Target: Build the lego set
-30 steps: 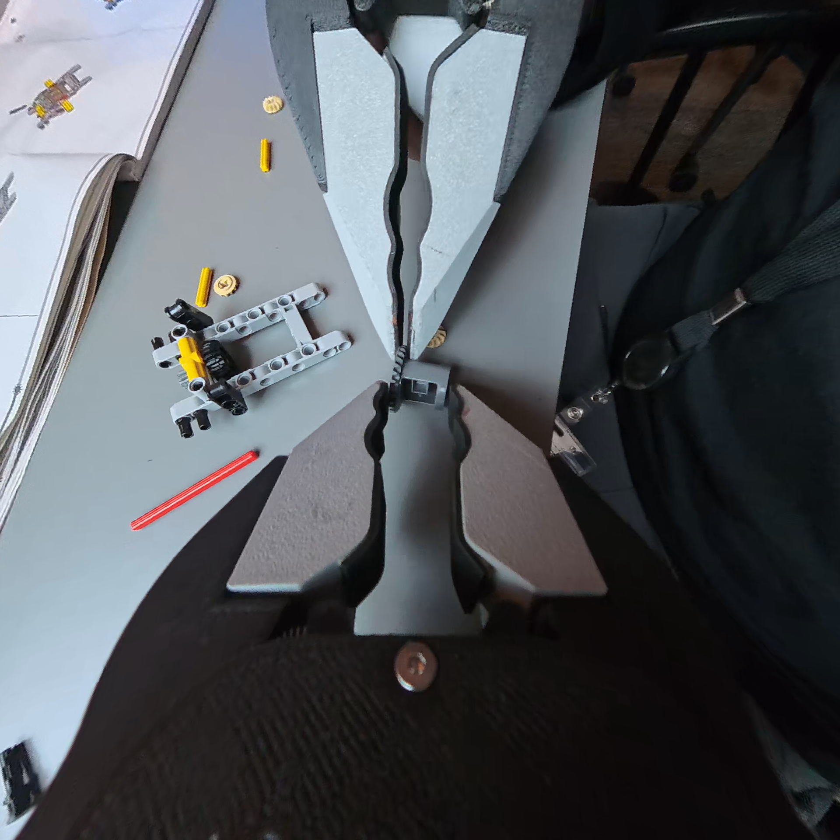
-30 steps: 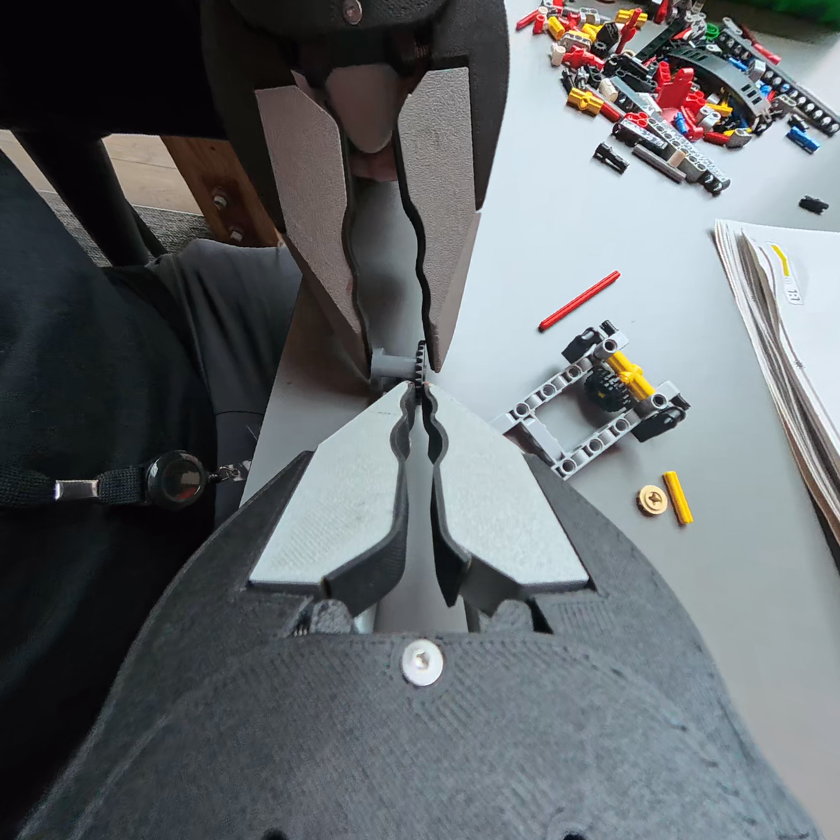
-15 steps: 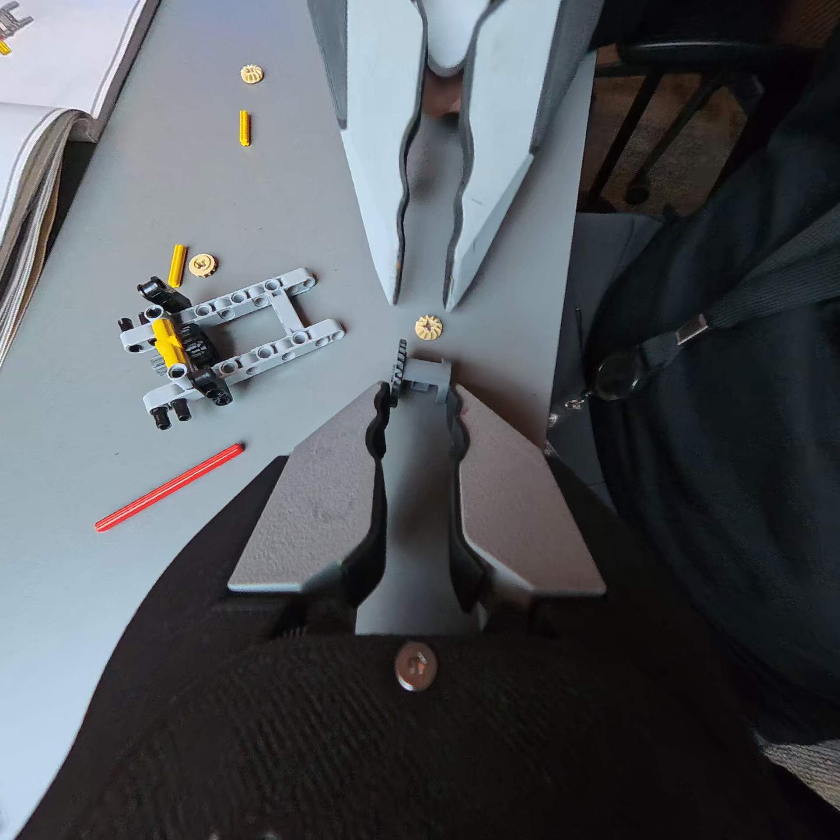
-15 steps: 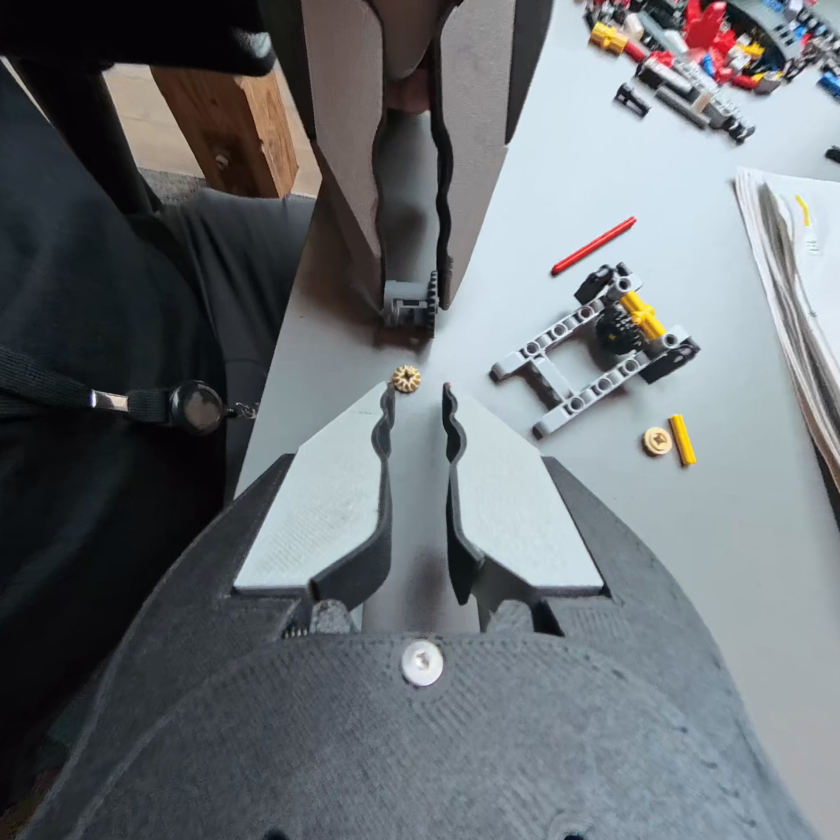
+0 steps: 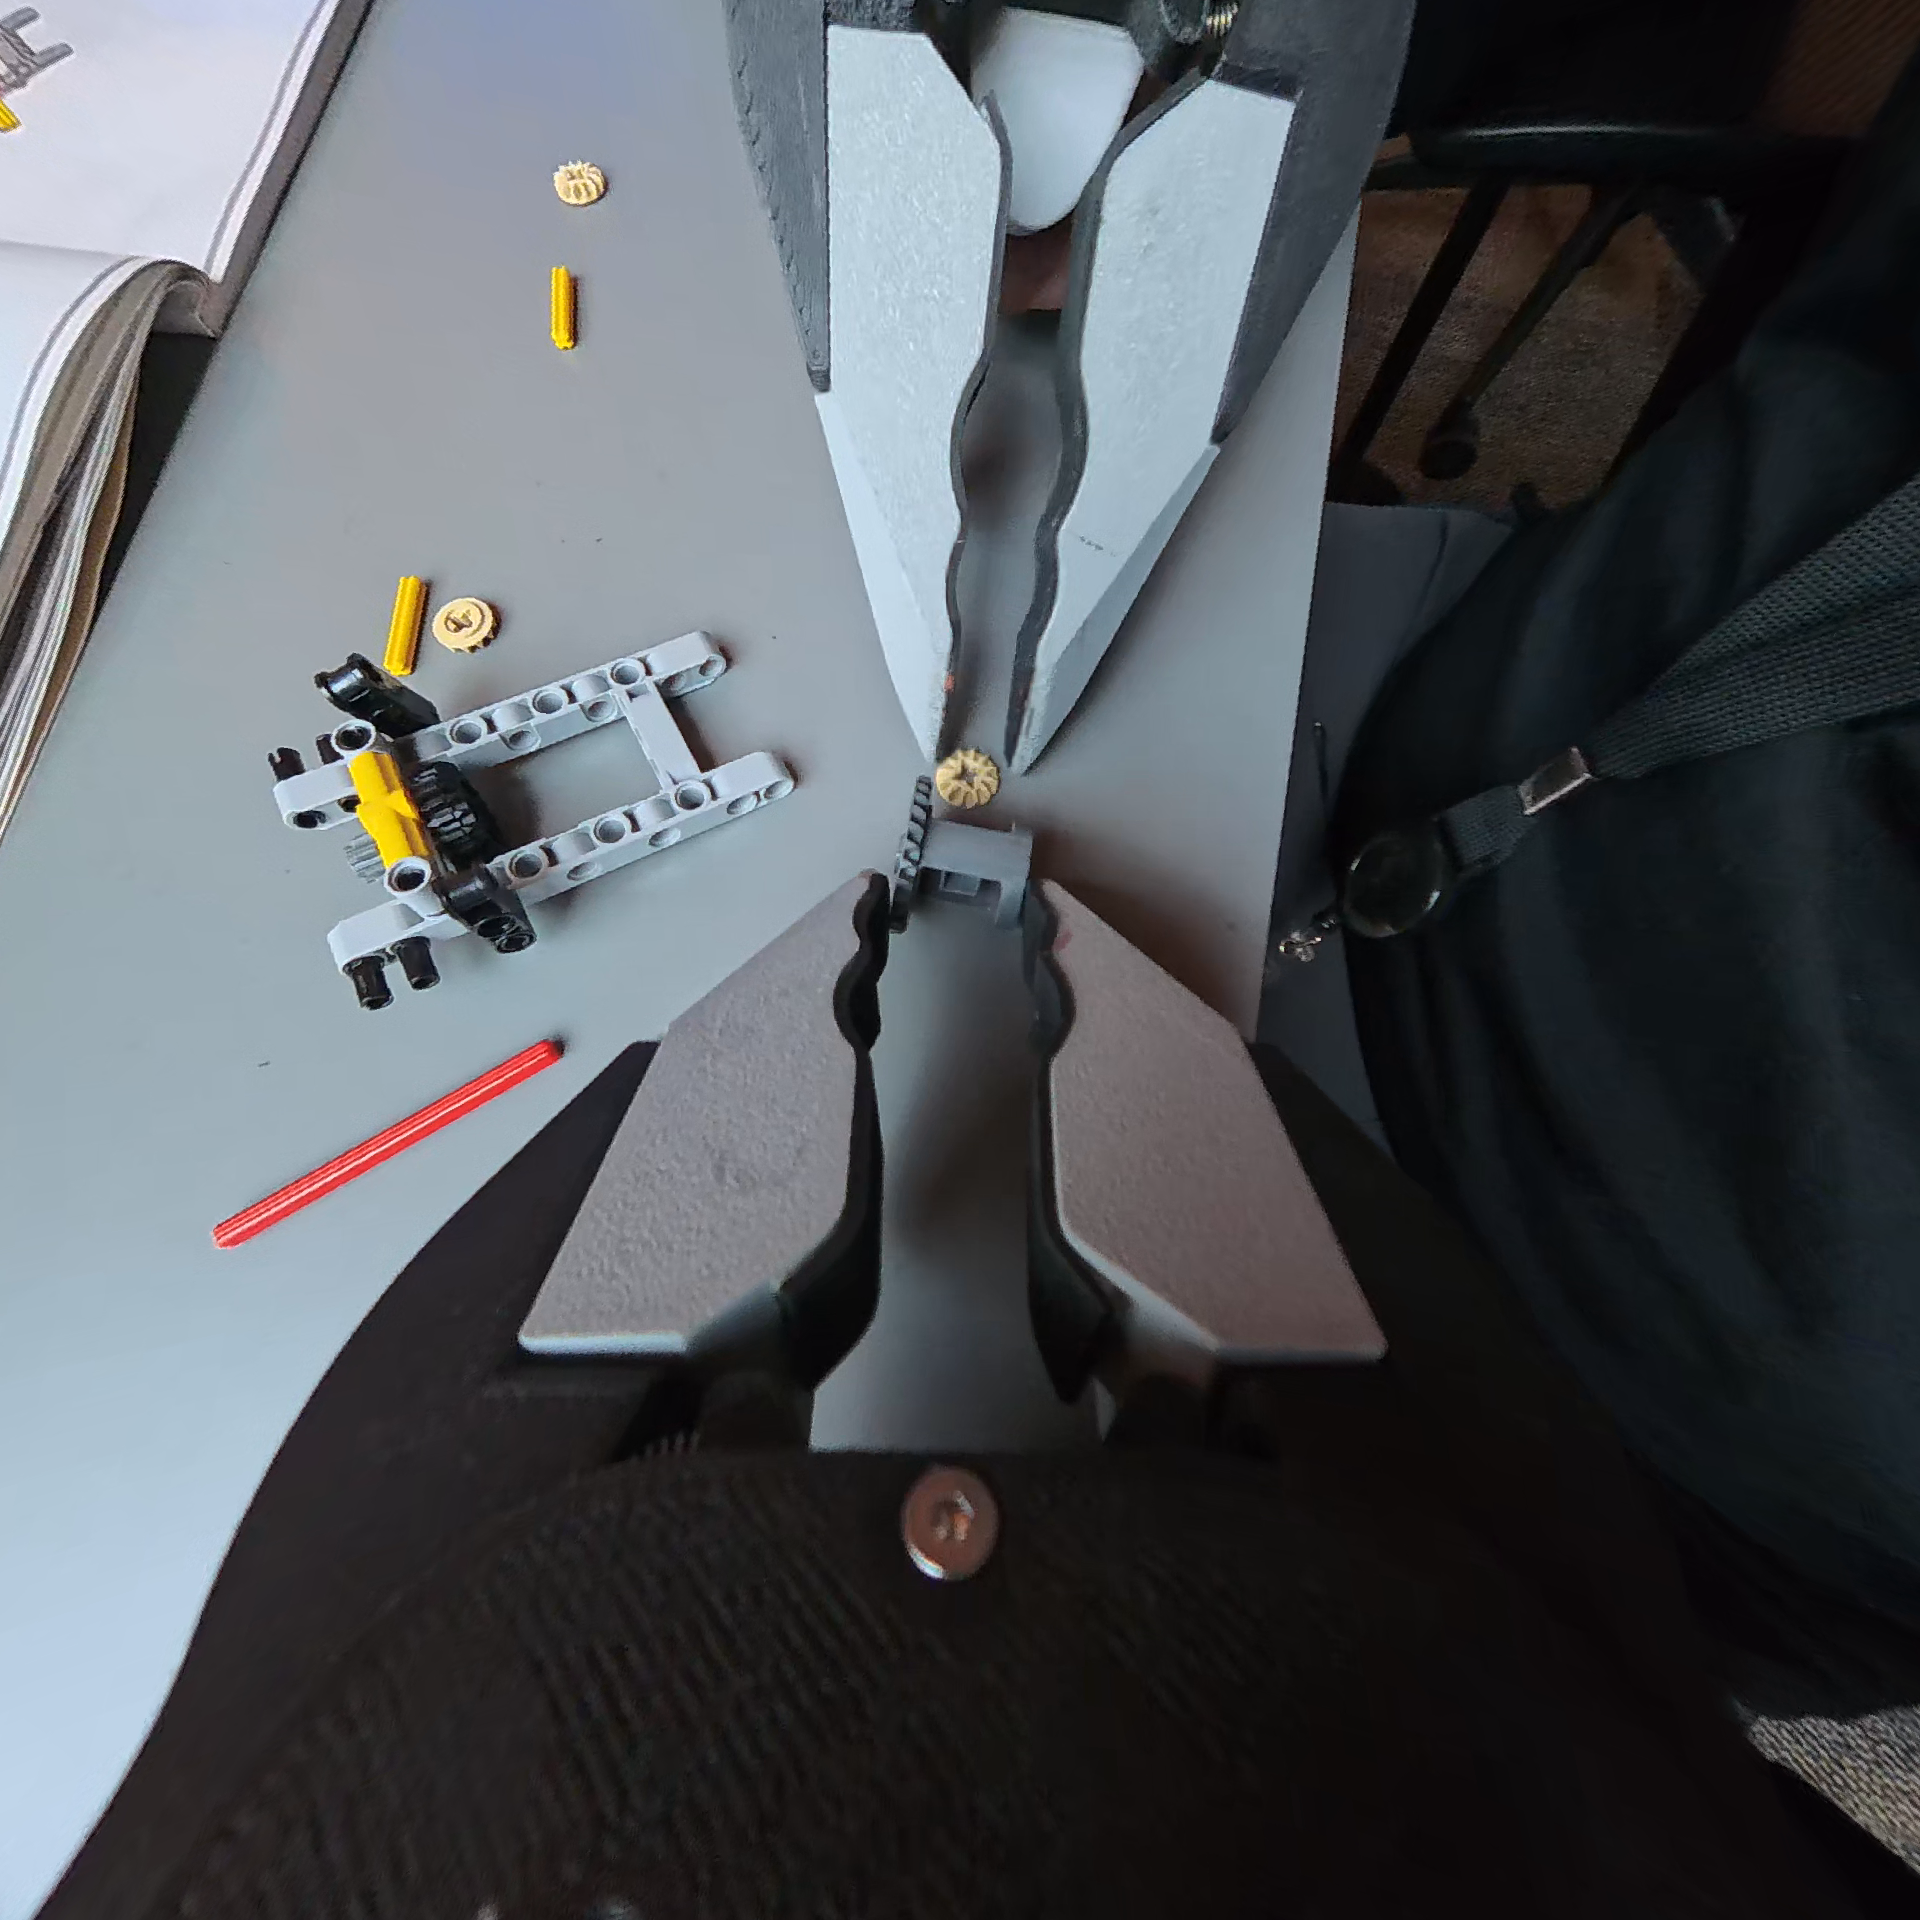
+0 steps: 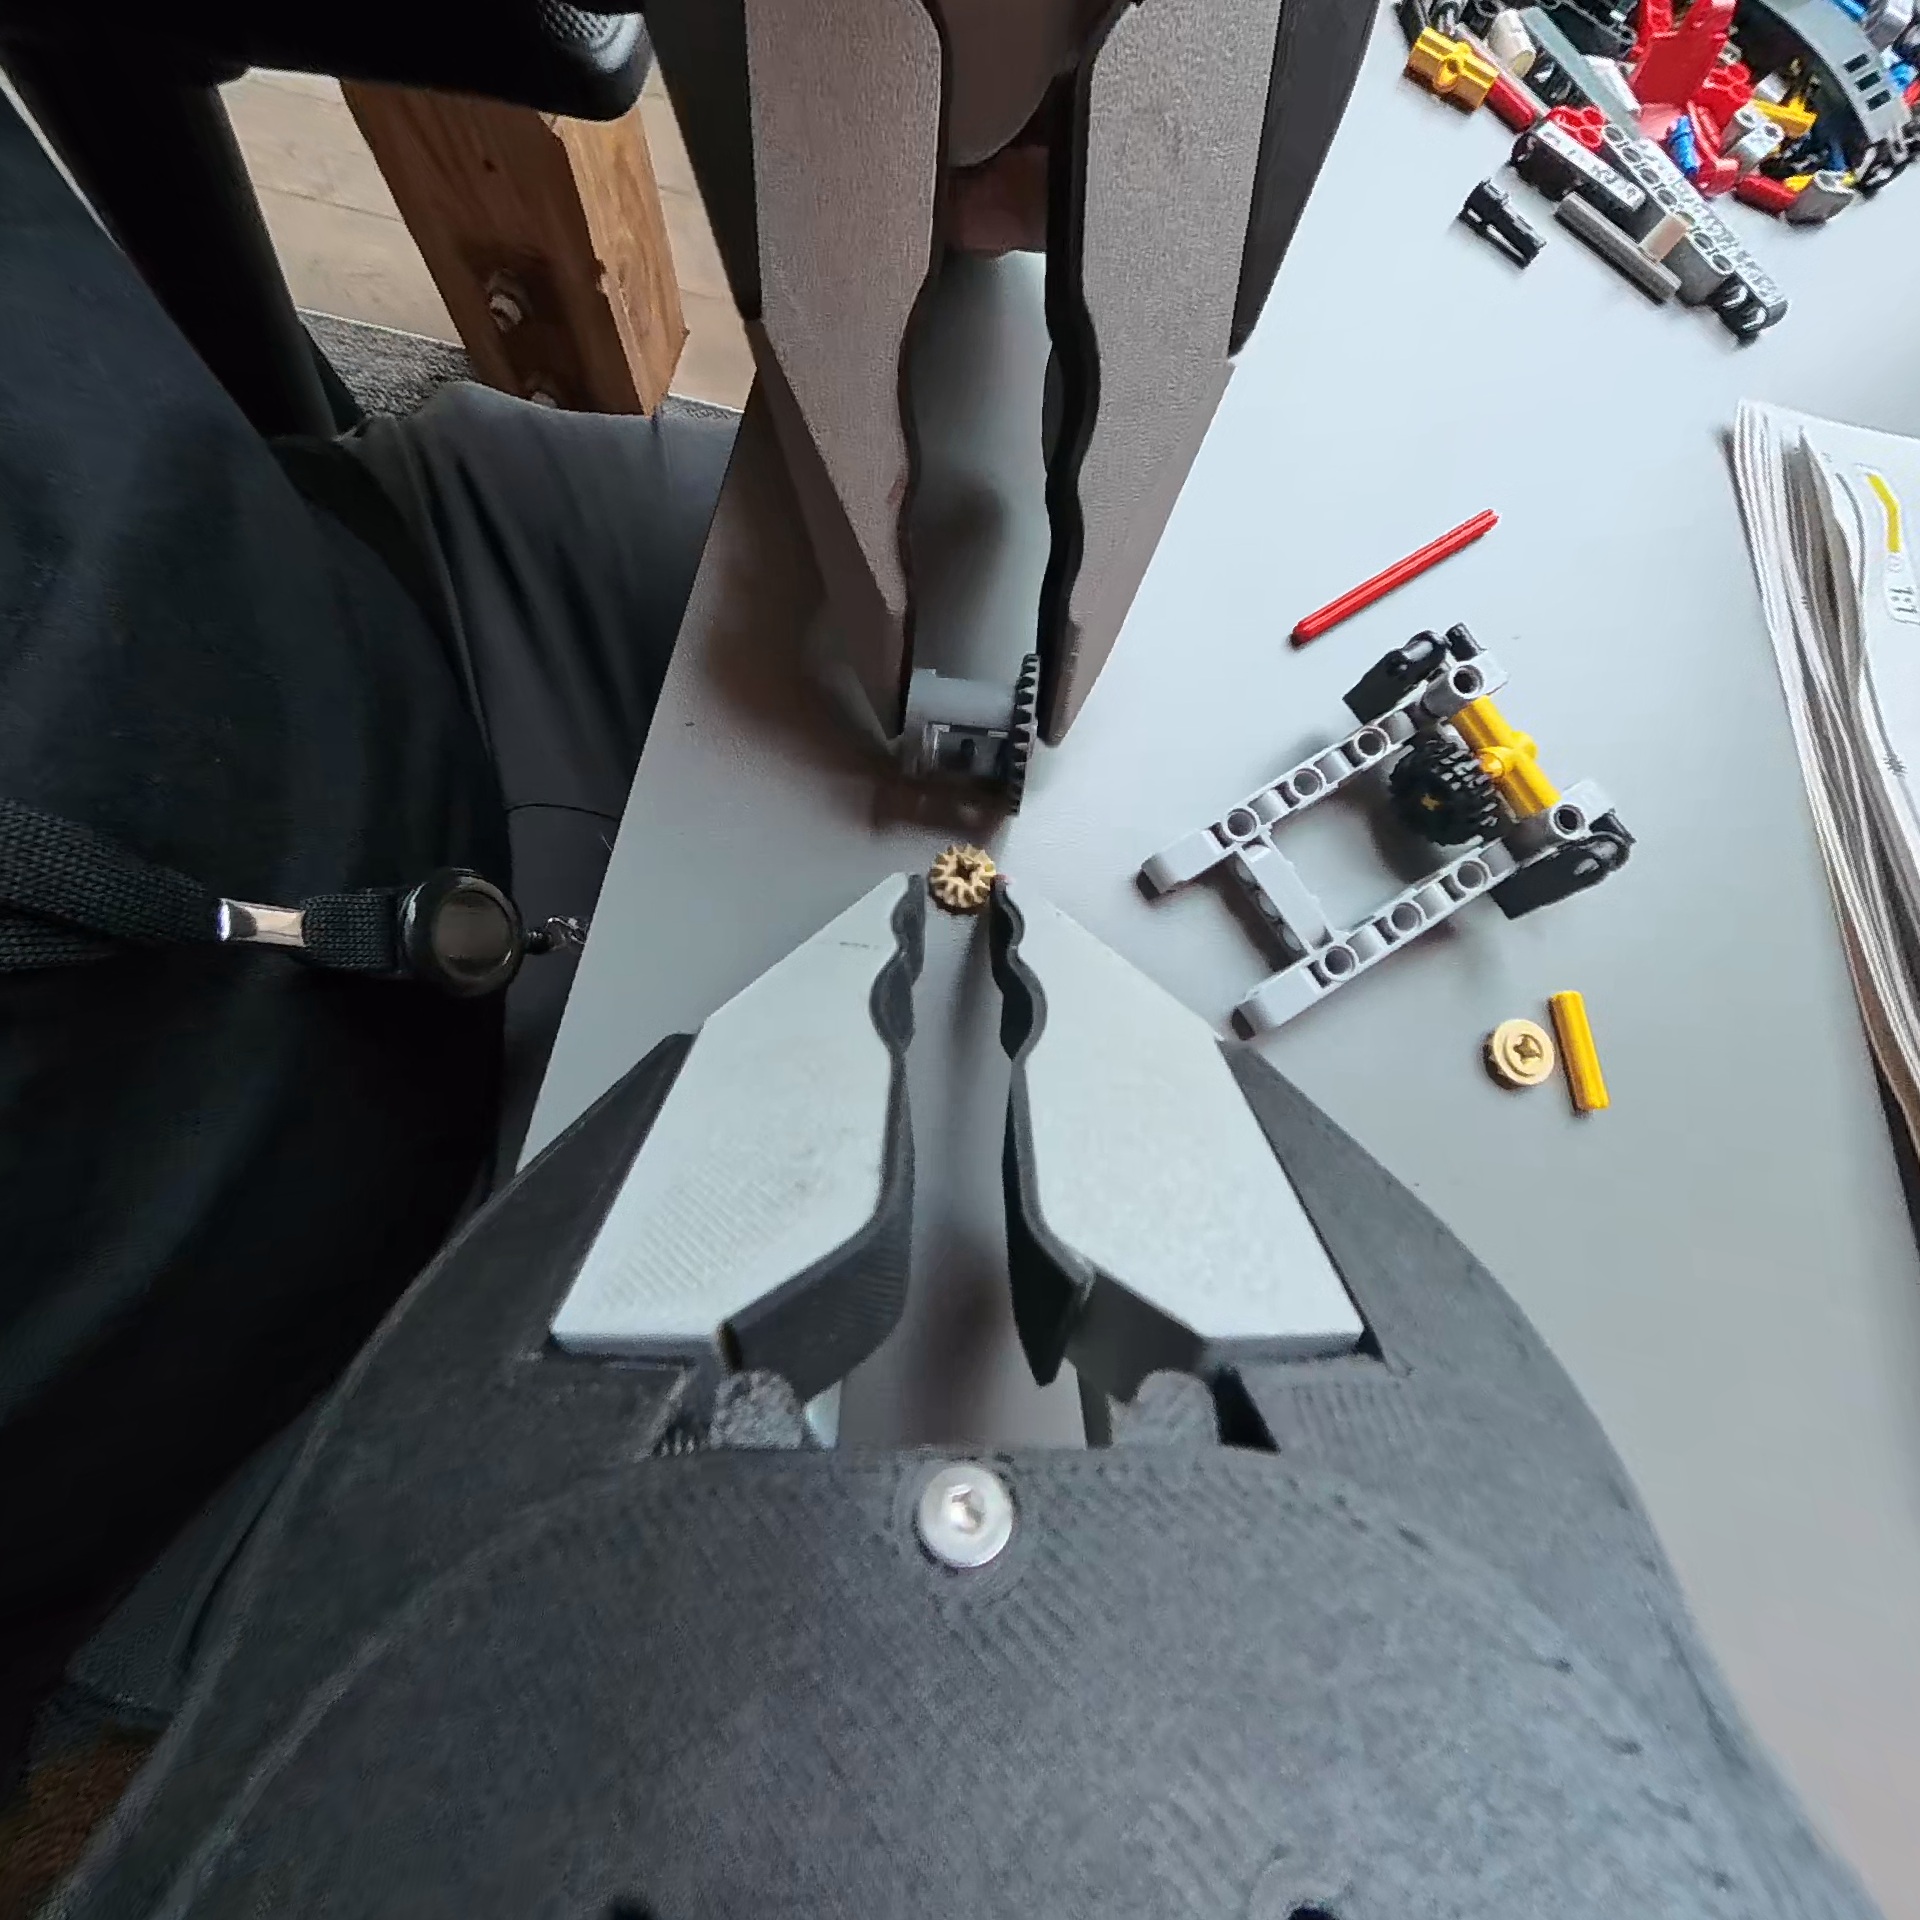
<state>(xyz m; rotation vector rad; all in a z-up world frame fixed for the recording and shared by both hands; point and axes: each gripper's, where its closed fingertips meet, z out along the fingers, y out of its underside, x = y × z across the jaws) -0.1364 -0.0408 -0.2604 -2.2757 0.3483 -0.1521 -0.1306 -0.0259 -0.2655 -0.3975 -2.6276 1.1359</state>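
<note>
My left gripper point(image 5: 961, 902) is shut on a small grey piece with a black gear point(image 5: 971, 862) and holds it just above the grey table; it also shows in the right wrist view point(image 6: 961, 727). A tan bevel gear point(image 5: 966, 779) lies on the table right in front of it. My right gripper point(image 6: 956, 891) is open by a narrow gap, its tips on either side of the tan gear point(image 6: 961, 873); I cannot tell if they touch it. The grey beam frame with yellow and black parts point(image 5: 582, 779) point(image 6: 1351, 883) lies beside them.
A red axle point(image 5: 384, 1143), a yellow axle point(image 5: 405, 623) with a tan gear point(image 5: 464, 623), and another tan gear point(image 5: 580, 185) and yellow axle point(image 5: 562, 307) lie loose. An open booklet point(image 6: 1839, 727) and a parts pile point(image 6: 1714, 104) sit farther off. The table edge point(image 5: 1299, 623) and a person's lap are close. My left and right fingertips are right by each other.
My right gripper let go of the black gear on the left's piece, opened and drew back, then came down and narrowed around the tan gear. The left gripper kept its hold.
</note>
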